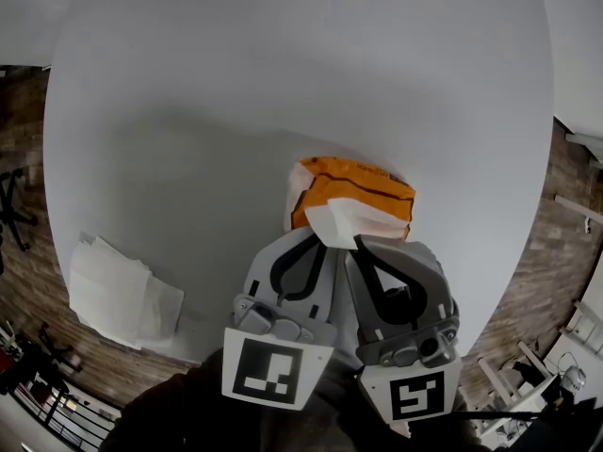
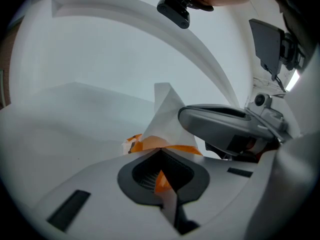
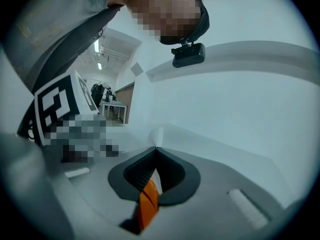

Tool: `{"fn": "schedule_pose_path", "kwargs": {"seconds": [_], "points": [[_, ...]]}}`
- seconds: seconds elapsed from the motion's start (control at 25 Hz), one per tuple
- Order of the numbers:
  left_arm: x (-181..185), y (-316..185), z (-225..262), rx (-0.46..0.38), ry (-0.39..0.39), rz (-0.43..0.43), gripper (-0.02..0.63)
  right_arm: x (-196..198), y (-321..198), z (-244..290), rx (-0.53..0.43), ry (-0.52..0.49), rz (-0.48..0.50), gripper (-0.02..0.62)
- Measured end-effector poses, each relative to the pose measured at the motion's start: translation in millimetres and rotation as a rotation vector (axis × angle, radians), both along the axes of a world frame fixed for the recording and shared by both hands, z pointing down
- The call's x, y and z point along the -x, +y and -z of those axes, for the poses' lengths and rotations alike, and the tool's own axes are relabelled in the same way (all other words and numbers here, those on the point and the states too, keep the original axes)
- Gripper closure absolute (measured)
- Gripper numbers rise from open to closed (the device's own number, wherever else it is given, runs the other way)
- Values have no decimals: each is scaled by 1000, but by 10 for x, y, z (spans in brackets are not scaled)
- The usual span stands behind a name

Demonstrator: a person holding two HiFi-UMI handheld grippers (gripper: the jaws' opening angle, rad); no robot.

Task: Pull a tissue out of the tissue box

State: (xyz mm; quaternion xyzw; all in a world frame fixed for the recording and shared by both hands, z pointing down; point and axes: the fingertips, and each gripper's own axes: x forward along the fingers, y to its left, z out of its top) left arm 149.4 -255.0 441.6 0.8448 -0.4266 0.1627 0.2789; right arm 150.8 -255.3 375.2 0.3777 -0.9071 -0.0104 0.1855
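Observation:
An orange tissue pack (image 1: 353, 188) lies on the white round table (image 1: 236, 83), near its front edge. A white tissue (image 1: 337, 220) sticks out of the pack's near side. My left gripper (image 1: 320, 237) is shut on the pack's edge; in the left gripper view, orange wrapper (image 2: 145, 143) shows at the closed tips of the left gripper (image 2: 160, 149), and the tissue (image 2: 167, 111) rises behind them. My right gripper (image 1: 358, 241) sits close beside it. In the right gripper view, the right gripper (image 3: 156, 148) is shut on the tissue, whose tip (image 3: 158, 135) pokes past the jaws.
A loose pile of white tissues (image 1: 122, 290) lies at the table's left front edge. The table ends just behind both grippers, with brown flooring (image 1: 28, 252) below. Furniture stands in the room beyond the table in the right gripper view.

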Motion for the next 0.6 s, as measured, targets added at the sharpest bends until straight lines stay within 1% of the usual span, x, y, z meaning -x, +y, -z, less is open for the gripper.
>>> {"fn": "schedule_pose_path", "kwargs": {"seconds": [0.12, 0.36, 0.6], "points": [[-3, -7, 18, -5, 1, 7, 606, 13, 48, 116, -17, -12, 8, 591], [39, 22, -5, 23, 19, 51, 606, 63, 168, 372, -61, -46, 11, 591], [64, 39, 61, 13, 23, 70, 606, 73, 310, 687, -114, -76, 4, 591]]}}
